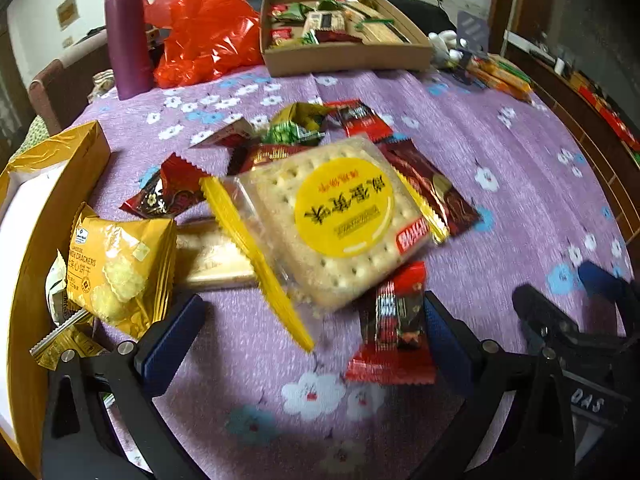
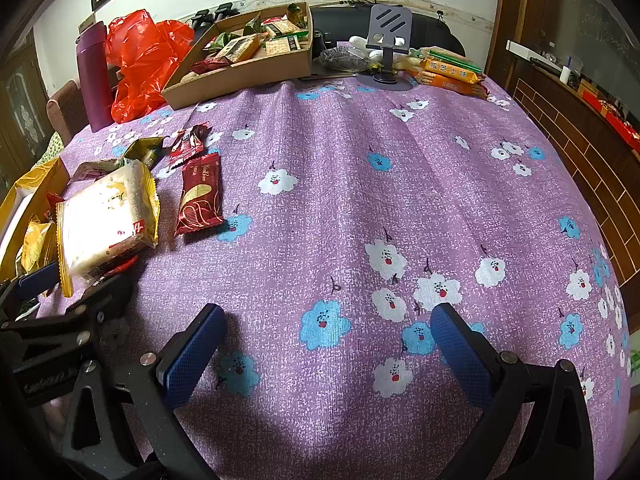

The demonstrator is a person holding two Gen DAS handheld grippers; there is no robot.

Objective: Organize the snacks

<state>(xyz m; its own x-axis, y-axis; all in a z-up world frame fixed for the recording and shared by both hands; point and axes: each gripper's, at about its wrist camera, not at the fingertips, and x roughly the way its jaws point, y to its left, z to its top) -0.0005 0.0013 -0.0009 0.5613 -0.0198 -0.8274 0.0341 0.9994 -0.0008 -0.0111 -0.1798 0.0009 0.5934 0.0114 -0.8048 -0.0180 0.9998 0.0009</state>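
Observation:
A pile of wrapped snacks lies on the purple flowered cloth. On top is a clear cracker pack with a yellow round label, also in the right wrist view. A small red candy pack lies between my left gripper's fingers. My left gripper is open and empty just in front of the cracker pack. A dark red wafer pack lies beside the pile. My right gripper is open and empty over bare cloth, right of the pile.
A cardboard tray with several sorted snacks stands at the back. A purple flask and red plastic bag stand back left. A gold box with yellow cracker packs is at the left. A phone stand and orange packs are at the back right.

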